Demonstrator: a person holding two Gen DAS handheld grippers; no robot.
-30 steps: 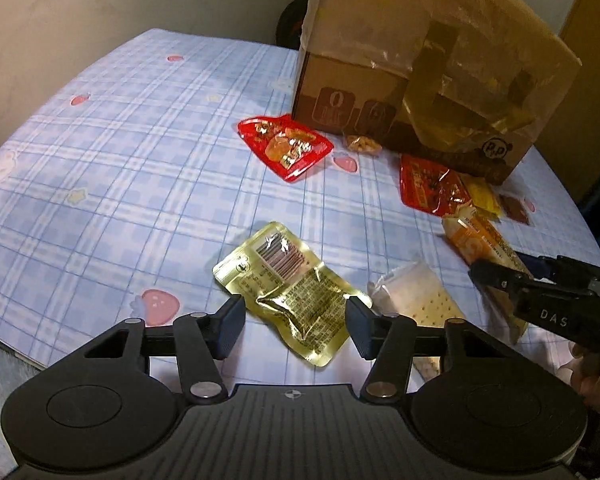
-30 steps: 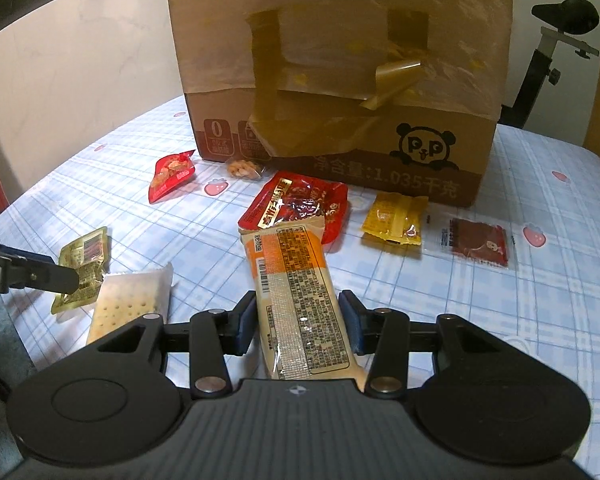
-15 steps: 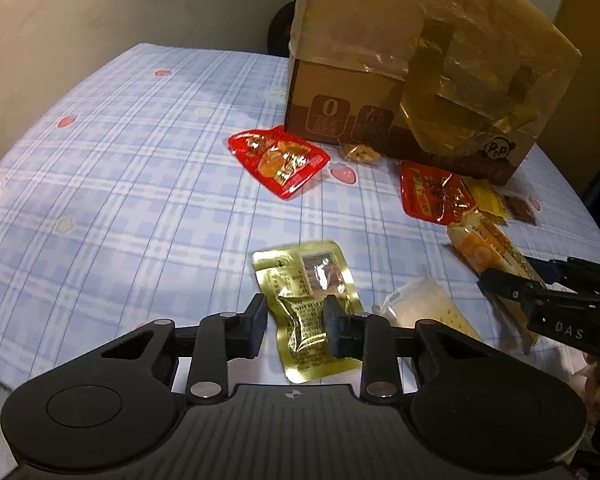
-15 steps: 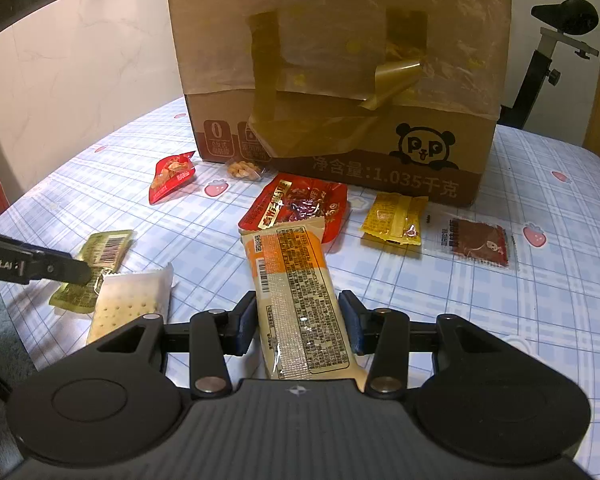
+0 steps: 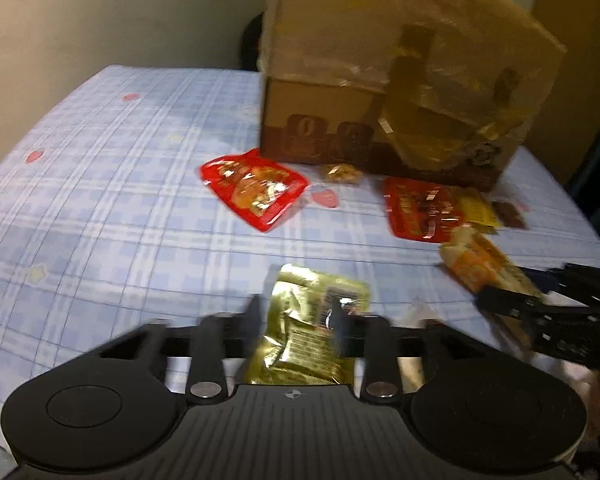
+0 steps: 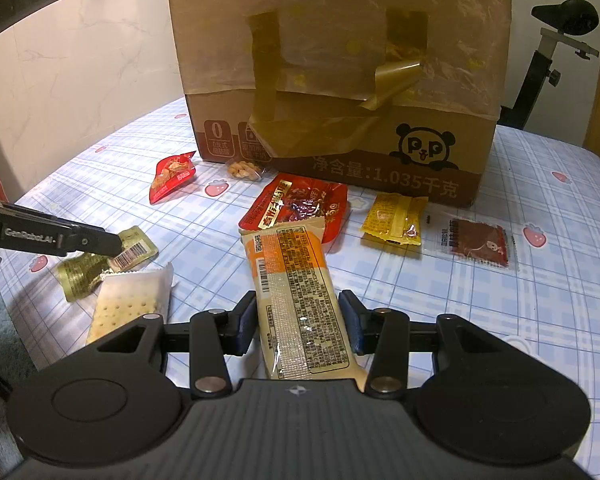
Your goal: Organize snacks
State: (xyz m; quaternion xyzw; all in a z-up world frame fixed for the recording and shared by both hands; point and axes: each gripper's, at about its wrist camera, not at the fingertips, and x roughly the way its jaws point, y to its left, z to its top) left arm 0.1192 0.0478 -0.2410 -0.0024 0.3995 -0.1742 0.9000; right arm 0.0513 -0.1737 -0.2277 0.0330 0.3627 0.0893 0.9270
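My left gripper [image 5: 296,322] has its 2 fingers pinched in on the gold foil packet [image 5: 308,336], which looks crumpled between them and raised a little off the checked surface [image 5: 100,200] (the left view is blurred, so I cannot tell how far clear it is). My right gripper [image 6: 298,322] sits with its fingers close on either side of the long orange-and-cream packet [image 6: 296,292], pads at or very near its edges; I cannot tell whether they actually press it. I take the cardboard box [image 6: 340,80] as my landmark: the orange-and-cream packet lies in front of its middle, pointing back toward me, its far end overlapping a big red packet [image 6: 296,204] that lies nearer the box. A small red pouch [image 6: 172,176] sits off the box's front left corner, with a tiny clear bag of nuts [image 6: 244,170] just beside that corner. A yellow sachet [image 6: 394,218] and a dark brown sachet [image 6: 478,242] lie in front of the box's right half. The cracker pack [image 6: 128,304] rests well in front of the box on the left, touching the gold foil packet.
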